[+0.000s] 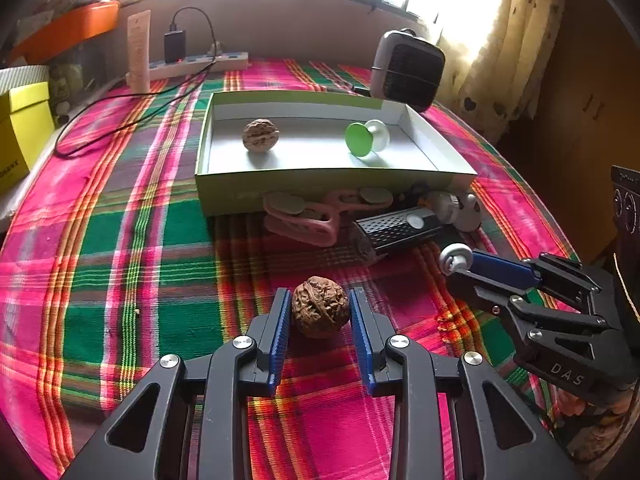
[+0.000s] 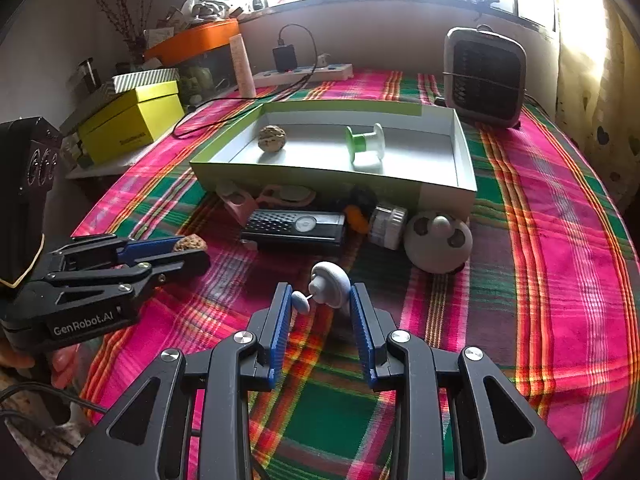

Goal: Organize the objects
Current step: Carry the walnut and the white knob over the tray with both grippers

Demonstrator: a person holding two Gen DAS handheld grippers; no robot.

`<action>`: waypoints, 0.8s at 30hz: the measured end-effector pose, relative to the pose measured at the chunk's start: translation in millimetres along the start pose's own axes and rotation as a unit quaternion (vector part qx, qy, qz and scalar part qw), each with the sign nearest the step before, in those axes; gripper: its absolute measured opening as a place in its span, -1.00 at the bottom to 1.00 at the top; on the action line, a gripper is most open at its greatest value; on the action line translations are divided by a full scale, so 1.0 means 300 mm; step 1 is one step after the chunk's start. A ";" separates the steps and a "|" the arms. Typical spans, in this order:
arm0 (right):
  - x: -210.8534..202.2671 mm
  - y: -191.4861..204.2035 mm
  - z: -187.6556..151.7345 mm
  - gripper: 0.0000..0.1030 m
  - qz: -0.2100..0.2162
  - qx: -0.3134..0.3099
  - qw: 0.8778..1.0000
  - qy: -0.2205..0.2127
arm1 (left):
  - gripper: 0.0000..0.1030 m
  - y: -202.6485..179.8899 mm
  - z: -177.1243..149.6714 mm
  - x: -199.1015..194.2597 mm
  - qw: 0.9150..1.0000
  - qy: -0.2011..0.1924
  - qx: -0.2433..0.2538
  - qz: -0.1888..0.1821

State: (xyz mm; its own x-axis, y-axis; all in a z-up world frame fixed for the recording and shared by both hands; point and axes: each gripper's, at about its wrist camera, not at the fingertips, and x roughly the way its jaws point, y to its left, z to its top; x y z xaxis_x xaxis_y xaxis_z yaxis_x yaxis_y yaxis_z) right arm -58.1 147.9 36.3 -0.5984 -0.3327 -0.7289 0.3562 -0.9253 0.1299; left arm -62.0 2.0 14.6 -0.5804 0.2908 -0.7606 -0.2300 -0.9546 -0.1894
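The shallow box (image 1: 336, 184) ahead of me holds one walnut (image 1: 261, 135) and a green-and-white spool (image 1: 367, 139). My left gripper (image 1: 320, 308) pinches a second walnut (image 1: 319, 306) above the plaid cloth (image 1: 120, 260); my right gripper (image 2: 320, 300) grips a white spool (image 2: 326, 289). Against the box's near wall crowd pink clips (image 1: 308, 216), a black perforated device (image 1: 396, 230), perhaps a torch, and a round white fan (image 2: 438, 242).

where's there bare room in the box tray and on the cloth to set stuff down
Inside the box tray, the floor is bare between the walnut and the green spool, and in the near right corner. The plaid cloth left of the tray is open. It is crowded along the tray's front wall: pink clips, black remote, round white gadget.
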 end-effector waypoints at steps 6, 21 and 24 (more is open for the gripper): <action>-0.009 -0.001 0.007 -0.39 0.003 0.001 1.000 -0.005 | -0.47 -0.010 0.014 -0.012 1.000 -0.006 0.005 -0.003; -0.021 -0.007 0.069 -0.39 0.010 0.002 1.000 -0.027 | -0.47 -0.008 0.078 -0.032 1.000 -0.027 0.008 -0.003; -0.020 -0.011 0.095 -0.39 0.007 -0.001 0.999 -0.033 | -0.47 -0.004 0.107 -0.033 0.999 -0.033 0.008 -0.002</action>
State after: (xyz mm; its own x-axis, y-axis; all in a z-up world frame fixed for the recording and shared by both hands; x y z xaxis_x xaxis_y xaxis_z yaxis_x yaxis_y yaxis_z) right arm -76.2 147.7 59.3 -0.6387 -0.3570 -0.6817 0.3670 -0.9199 0.1379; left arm -81.1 2.5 42.3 -0.6298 0.2993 -0.7168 -0.2444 -0.9523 -0.1829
